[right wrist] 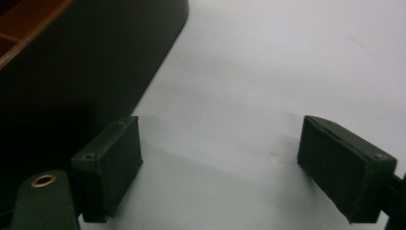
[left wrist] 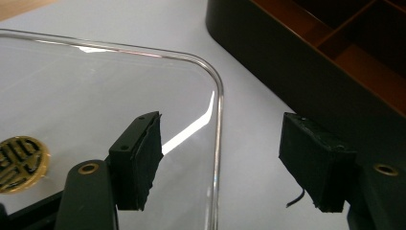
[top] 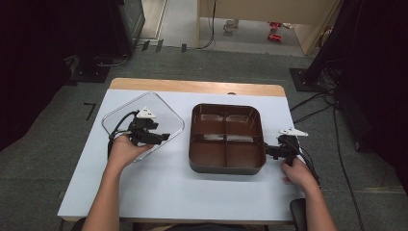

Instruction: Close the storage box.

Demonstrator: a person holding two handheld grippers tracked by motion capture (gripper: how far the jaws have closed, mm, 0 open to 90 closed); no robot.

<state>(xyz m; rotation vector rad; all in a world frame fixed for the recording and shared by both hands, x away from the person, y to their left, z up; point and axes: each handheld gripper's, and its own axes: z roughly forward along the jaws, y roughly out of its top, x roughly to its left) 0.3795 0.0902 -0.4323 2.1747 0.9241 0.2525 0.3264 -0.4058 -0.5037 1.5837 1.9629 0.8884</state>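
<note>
A clear plastic lid (top: 143, 126) with rounded corners lies flat on the left of the white table. In the left gripper view it bears a gold round emblem (left wrist: 19, 163). My left gripper (top: 163, 138) hovers over the lid's right side, pointing toward the brown tray. Its jaws stand open and the lid's (left wrist: 95, 96) curved edge runs between the pads without touching them (left wrist: 225, 163). A dark brown tray (top: 226, 163) with several compartments sits at the table's middle. My right gripper (top: 267, 151) rests by the tray's near right corner, open over bare table (right wrist: 220, 167), with the tray's wall (right wrist: 72, 72) to its left.
The white table top (top: 168, 192) has a wooden strip (top: 192, 86) along its far edge. Cables (top: 332, 110) and dark equipment stands crowd the floor at the right and far left. Each gripper trails a black cable over the table.
</note>
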